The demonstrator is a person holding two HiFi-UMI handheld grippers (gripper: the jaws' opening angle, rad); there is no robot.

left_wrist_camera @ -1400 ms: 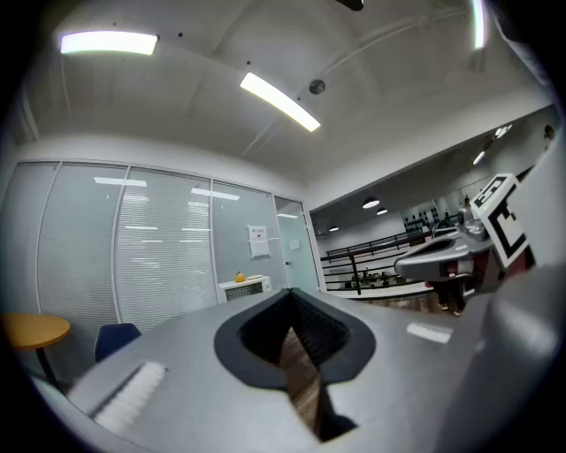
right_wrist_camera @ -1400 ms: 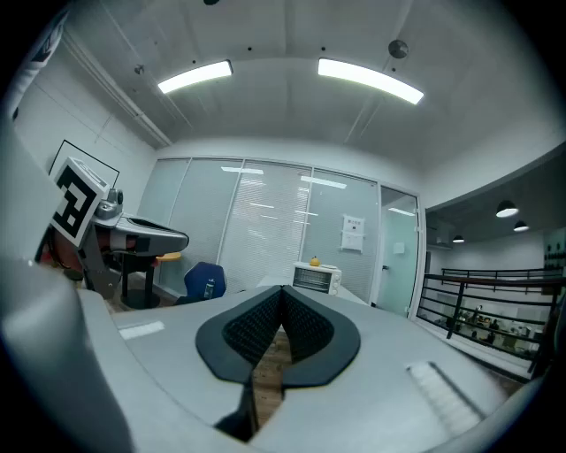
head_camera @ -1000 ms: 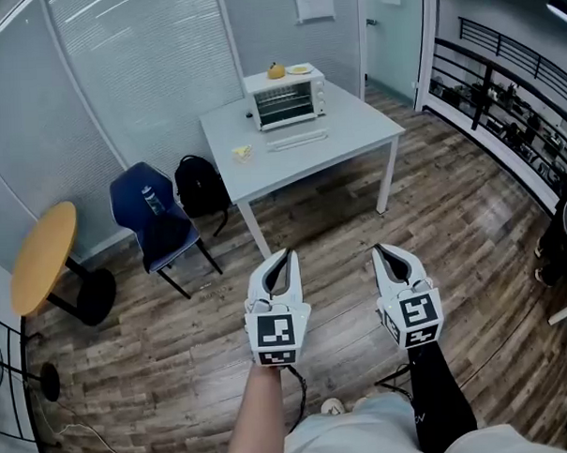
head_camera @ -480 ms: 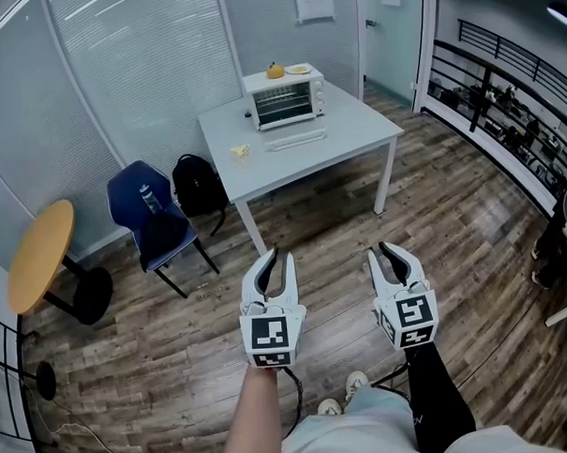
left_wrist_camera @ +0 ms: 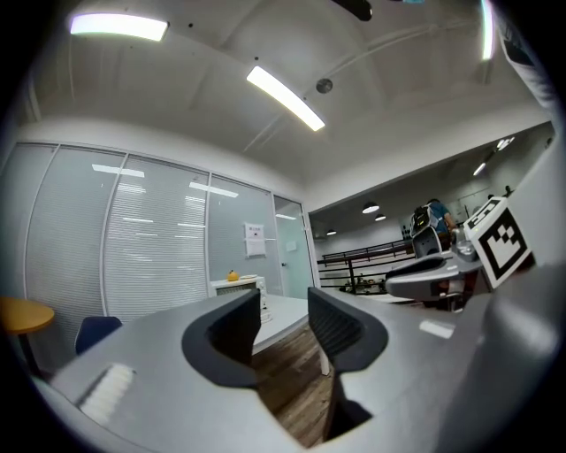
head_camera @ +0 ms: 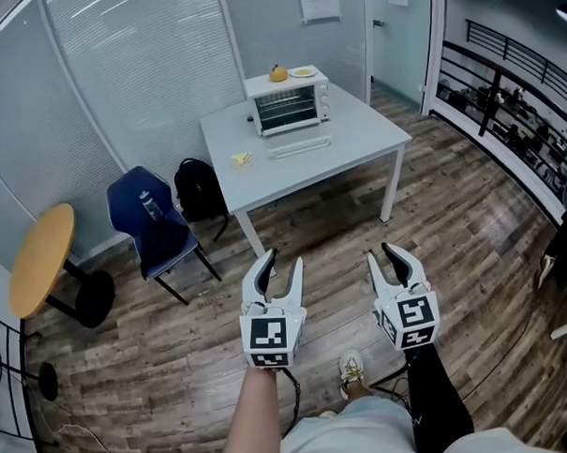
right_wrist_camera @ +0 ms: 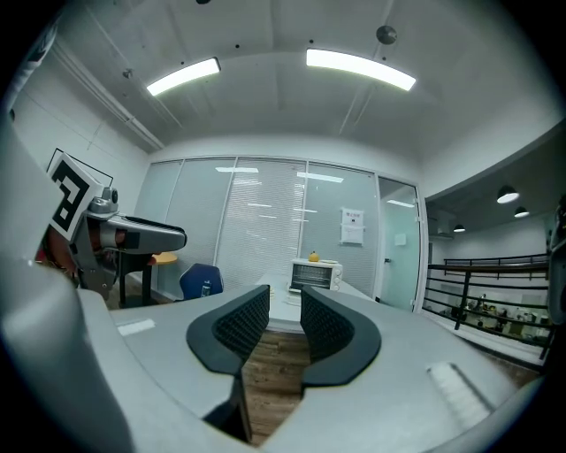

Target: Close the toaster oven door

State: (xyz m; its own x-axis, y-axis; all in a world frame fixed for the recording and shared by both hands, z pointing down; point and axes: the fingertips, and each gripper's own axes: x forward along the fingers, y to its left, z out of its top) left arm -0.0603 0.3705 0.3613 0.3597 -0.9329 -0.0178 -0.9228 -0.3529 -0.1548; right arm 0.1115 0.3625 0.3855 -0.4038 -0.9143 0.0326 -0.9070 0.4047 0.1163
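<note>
The white toaster oven (head_camera: pixel 289 106) stands at the far edge of a grey table (head_camera: pixel 354 133), well ahead of both grippers; its door's position is too distant to tell. It also shows small in the right gripper view as toaster oven (right_wrist_camera: pixel 316 275). My left gripper (head_camera: pixel 281 260) hovers over the wooden floor, its jaws opening with nothing between them; the left gripper view shows the same left gripper (left_wrist_camera: pixel 283 305). Beside it my right gripper (head_camera: pixel 383 256) holds nothing, and in its own view the right gripper (right_wrist_camera: pixel 285 310) shows a narrow gap between the pads.
An orange fruit (head_camera: pixel 278 74) and a plate (head_camera: pixel 302 72) sit on the oven. A long white item (head_camera: pixel 299 146) and a yellow scrap (head_camera: pixel 242 158) lie on the table. Left of it stand a blue chair (head_camera: pixel 152 217), a black backpack (head_camera: pixel 197 187) and a round yellow table (head_camera: pixel 43 258). Railings (head_camera: pixel 502 80) line the right.
The left gripper's jaws have spread apart from shut. Both grippers stay at about the same place; a shoe has come into view below them.
</note>
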